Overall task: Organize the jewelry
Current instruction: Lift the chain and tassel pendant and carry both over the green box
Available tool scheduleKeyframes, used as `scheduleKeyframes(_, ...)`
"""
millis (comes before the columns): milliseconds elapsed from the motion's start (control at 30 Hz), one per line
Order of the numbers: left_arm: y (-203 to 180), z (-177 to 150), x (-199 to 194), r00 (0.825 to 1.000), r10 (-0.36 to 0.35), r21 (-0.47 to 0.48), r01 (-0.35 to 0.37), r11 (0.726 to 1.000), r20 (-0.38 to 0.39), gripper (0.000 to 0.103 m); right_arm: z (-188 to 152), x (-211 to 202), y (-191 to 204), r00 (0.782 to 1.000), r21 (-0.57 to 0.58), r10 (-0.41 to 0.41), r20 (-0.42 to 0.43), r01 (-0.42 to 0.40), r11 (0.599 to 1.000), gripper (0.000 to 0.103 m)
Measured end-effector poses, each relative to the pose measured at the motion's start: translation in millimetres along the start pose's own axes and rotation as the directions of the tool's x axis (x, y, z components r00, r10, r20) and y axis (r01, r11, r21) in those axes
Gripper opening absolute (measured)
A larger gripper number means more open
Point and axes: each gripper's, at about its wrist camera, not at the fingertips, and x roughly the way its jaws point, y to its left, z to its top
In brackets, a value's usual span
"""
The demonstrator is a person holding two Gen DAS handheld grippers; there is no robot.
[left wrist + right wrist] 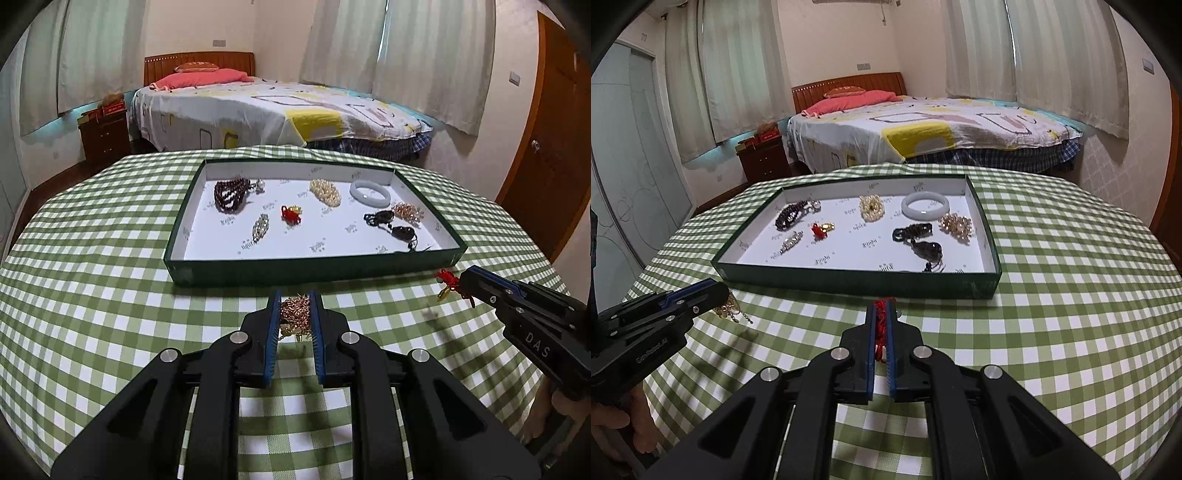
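Eight pieces already lie in the green tray. My left tool is clamped on a gold chain bundle; my right tool grips a red-corded charm. Both hang above the surface, just short of the tray; placing these two remains.

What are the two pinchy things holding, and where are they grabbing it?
The left tool pinches a gold bead cluster around its bunched middle. The right tool pinches a red knotted charm by its cord; its gold end hangs free.
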Motion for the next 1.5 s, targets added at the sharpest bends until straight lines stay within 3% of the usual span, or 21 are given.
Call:
scheduleKeyframes(500, -3, 36, -25, 0.995, -0.01, -0.001, 0.01, 1.0, 0.102, 0.016, 32, -22, 10, 0.995, -0.019, 0.024, 0.096, -0.022, 1.0, 0.005)
scheduleKeyframes(1067, -27, 106, -10, 0.965, -0.032, 0.044, 0.021, 0.999, 0.261, 0.016, 101, -12, 26, 0.969, -0.051, 0.041, 0.244, -0.03, 0.998, 0.005)
scheduleKeyframes(1200, -24, 105, 13, 0.969, -0.015, 0.042, 0.005, 0.999, 0.245, 0.016, 102, 7, 24, 0.972, -0.053, 0.033, 0.233, -0.021, 0.998, 0.005)
scheduleKeyframes(1500, -5, 79, 88, 0.998, 0.012, 0.01, -0.013, 1.0, 0.068, 0.016, 77, 67, 14, 0.995, -0.034, 0.022, 0.092, -0.019, 0.999, 0.005)
